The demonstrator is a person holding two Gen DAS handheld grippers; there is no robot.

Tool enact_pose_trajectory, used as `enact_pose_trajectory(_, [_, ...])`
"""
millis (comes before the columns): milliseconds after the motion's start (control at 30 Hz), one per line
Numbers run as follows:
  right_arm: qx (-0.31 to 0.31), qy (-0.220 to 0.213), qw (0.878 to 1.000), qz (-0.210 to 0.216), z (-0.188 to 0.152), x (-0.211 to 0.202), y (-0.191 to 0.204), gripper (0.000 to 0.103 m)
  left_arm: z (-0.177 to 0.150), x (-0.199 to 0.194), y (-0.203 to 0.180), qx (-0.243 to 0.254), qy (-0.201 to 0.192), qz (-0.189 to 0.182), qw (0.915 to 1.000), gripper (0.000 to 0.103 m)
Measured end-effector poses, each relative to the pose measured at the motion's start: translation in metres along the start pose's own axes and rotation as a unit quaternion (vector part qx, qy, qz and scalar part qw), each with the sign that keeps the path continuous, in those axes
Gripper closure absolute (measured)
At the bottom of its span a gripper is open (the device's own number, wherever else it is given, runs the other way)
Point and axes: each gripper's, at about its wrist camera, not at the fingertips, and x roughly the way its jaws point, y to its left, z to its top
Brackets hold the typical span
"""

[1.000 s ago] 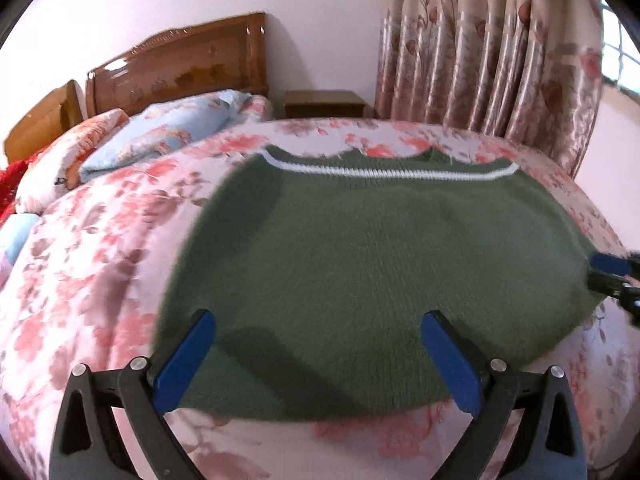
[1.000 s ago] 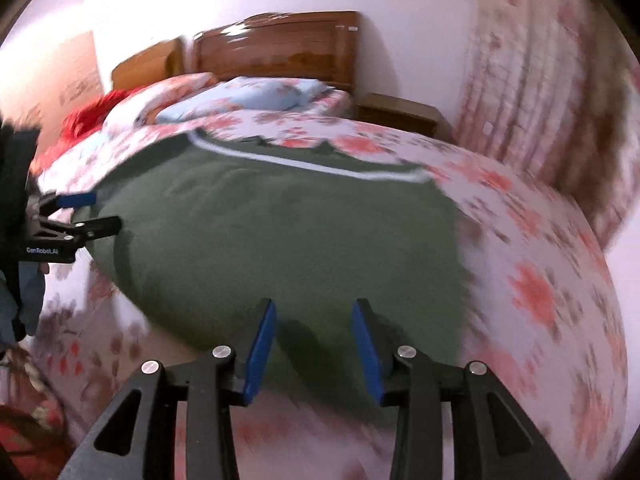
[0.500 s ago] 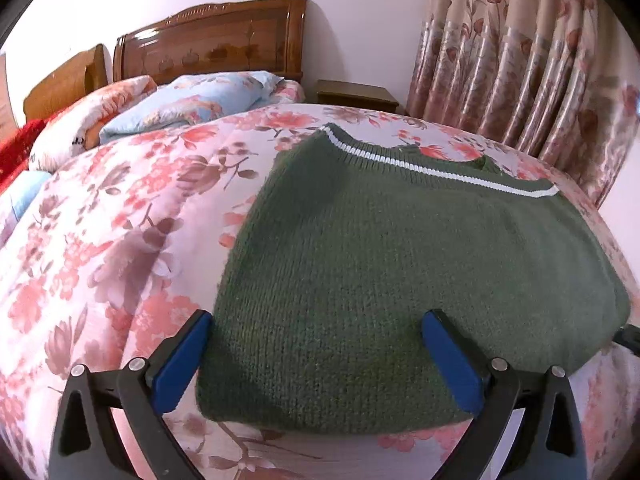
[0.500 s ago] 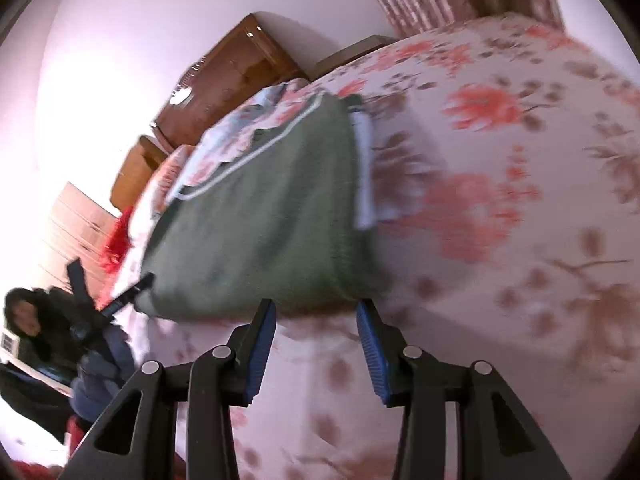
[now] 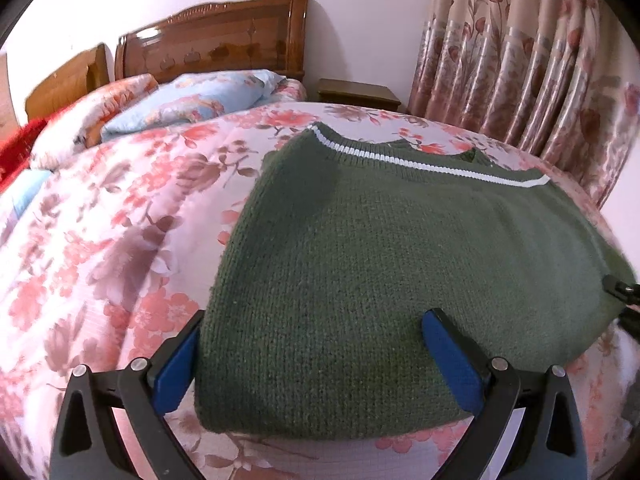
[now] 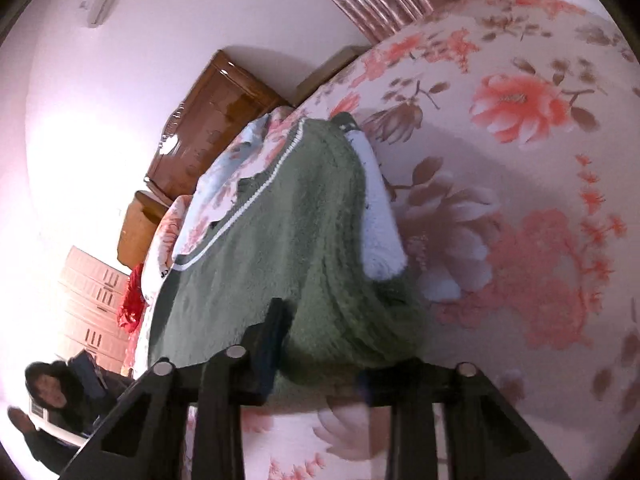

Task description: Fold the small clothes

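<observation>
One green sweater (image 5: 400, 260), already folded at least once, lies on the floral bed (image 5: 120, 220), its white-striped hem at the far edge. The left tongs (image 5: 316, 356) are wide open, straddling the near left corner with nothing gripped; the right tongs (image 6: 320, 356) sit at the near right corner, part open around a bunch of knit, though whether they pinch it I cannot tell. Judgement: grip all layers at both corners, lift evenly and carry to the far edge; two pillows (image 5: 192, 98) lie beyond.
</observation>
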Motion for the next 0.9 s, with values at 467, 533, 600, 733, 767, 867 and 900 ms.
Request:
enact_pose_trajectory(467, [-0.005, -0.008, 1.000, -0.014, -0.027, -0.069, -0.017, 0.065, 0.012, -0.049, -0.058, 0.056, -0.022, -0.037, 0.9975, 0.000])
enact_pose_trajectory(533, [-0.006, 0.002, 0.999, -0.034, -0.027, -0.061, -0.014, 0.064, 0.022, -0.046, -0.077, 0.077, -0.025, -0.044, 0.9957, 0.000])
enact_pose_trajectory(600, [0.007, 0.019, 0.999, -0.032, -0.031, -0.055, -0.018, 0.064, 0.033, -0.034, -0.095, 0.097, -0.021, -0.042, 0.9942, 0.000])
enact_pose_trajectory(733, [0.034, 0.015, 0.999, -0.017, -0.015, -0.041, -0.016, 0.061, 0.049, 0.007, -0.117, 0.103, 0.014, -0.046, 0.9936, 0.000])
enact_pose_trajectory(767, [0.044, 0.010, 0.999, -0.014, -0.011, -0.037, -0.018, 0.061, 0.048, 0.015, -0.121, 0.107, 0.022, -0.041, 0.9931, 0.000])
enact_pose_trajectory(867, [0.076, -0.004, 0.997, -0.002, -0.001, -0.021, -0.021, 0.063, 0.039, 0.028, -0.123, 0.110, 0.032, -0.039, 0.9926, 0.000])
enact_pose_trajectory(900, [0.062, -0.010, 0.998, -0.011, 0.000, -0.018, -0.017, 0.066, 0.037, 0.028, -0.121, 0.105, 0.028, -0.042, 0.9932, 0.000])
